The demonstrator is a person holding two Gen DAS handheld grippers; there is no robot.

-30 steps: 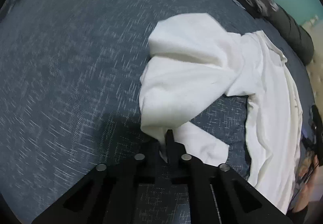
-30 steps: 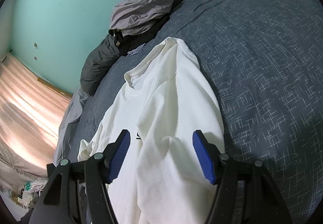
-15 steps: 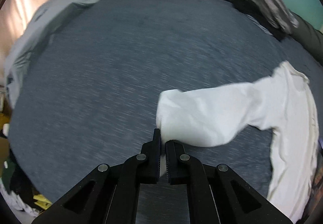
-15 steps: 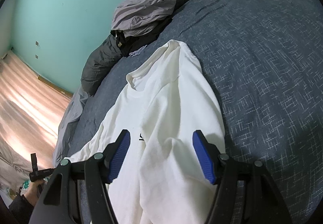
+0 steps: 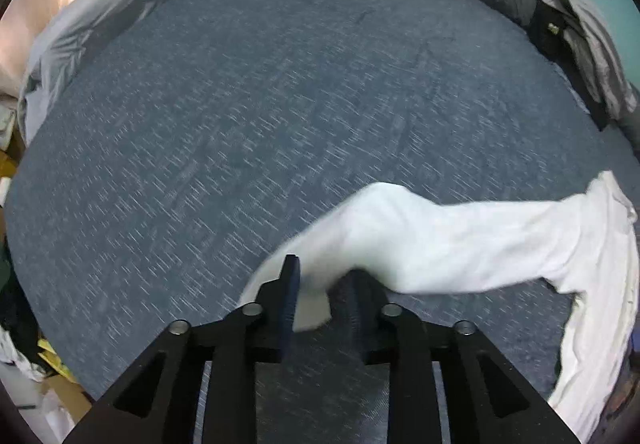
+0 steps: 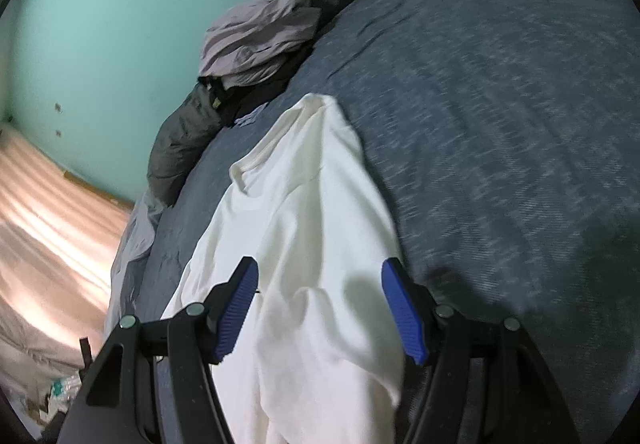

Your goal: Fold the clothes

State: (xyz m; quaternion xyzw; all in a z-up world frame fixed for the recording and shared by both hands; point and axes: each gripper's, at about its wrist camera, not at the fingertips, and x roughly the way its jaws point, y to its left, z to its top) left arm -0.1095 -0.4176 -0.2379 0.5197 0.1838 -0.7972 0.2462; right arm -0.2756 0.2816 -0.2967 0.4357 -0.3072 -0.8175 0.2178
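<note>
- Two grippers I run: my left gripper (image 5: 322, 294) has its jaws parted, the white shirt (image 5: 448, 240) sleeve end lying loose between them.
- My right gripper (image 6: 318, 304) hangs spread wide over the shirt's body on the blue bedspread (image 6: 500, 116).

L wrist cam sits low over the bed cover (image 5: 280, 104), facing across it to the far bedding edge. R wrist cam looks along the white shirt (image 6: 304, 204) toward the teal wall (image 6: 120, 4), close in. Both views share shirt, cover, clothes pile (image 6: 260, 40).
</note>
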